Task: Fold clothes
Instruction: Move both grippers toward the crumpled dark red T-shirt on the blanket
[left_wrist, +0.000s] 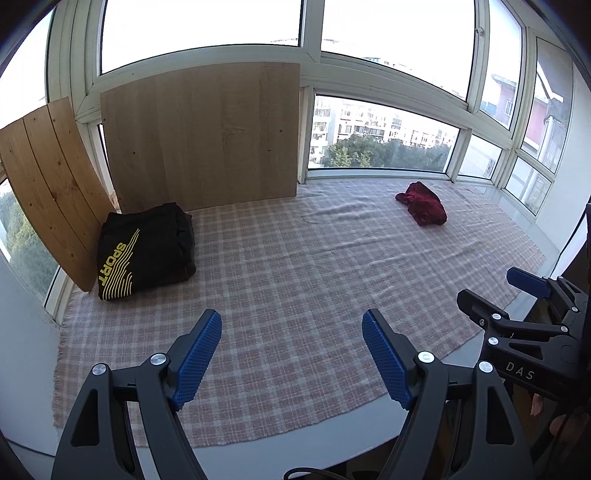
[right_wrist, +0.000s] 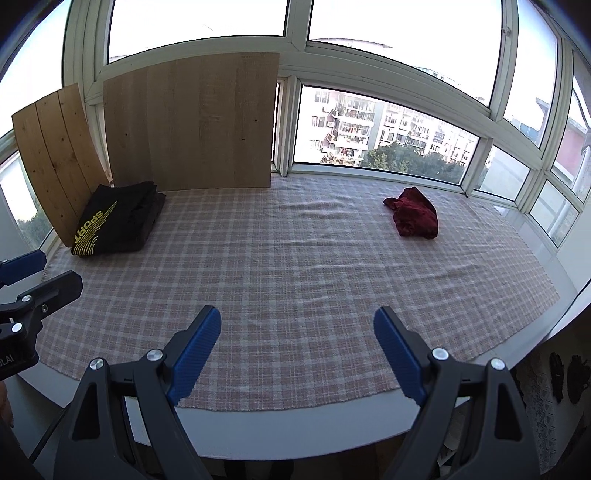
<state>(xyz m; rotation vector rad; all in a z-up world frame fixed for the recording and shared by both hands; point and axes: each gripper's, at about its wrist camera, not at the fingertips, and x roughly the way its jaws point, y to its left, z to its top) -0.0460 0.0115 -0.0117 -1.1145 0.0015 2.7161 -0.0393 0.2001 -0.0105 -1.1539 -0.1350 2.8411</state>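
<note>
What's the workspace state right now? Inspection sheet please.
Surface: plaid cloth over the sill ledge, slightly wrinkled.
Job's things: black SPORT garment folded, far left; red garment crumpled, far right.
Clutter: two wooden boards leaning on the windows.
Grippers: left gripper and right gripper open, empty, above the cloth's near edge.
Cables: dark cable at the bottom edge of the left view.
Surroundings: bay windows, apartment blocks, trees.
</note>
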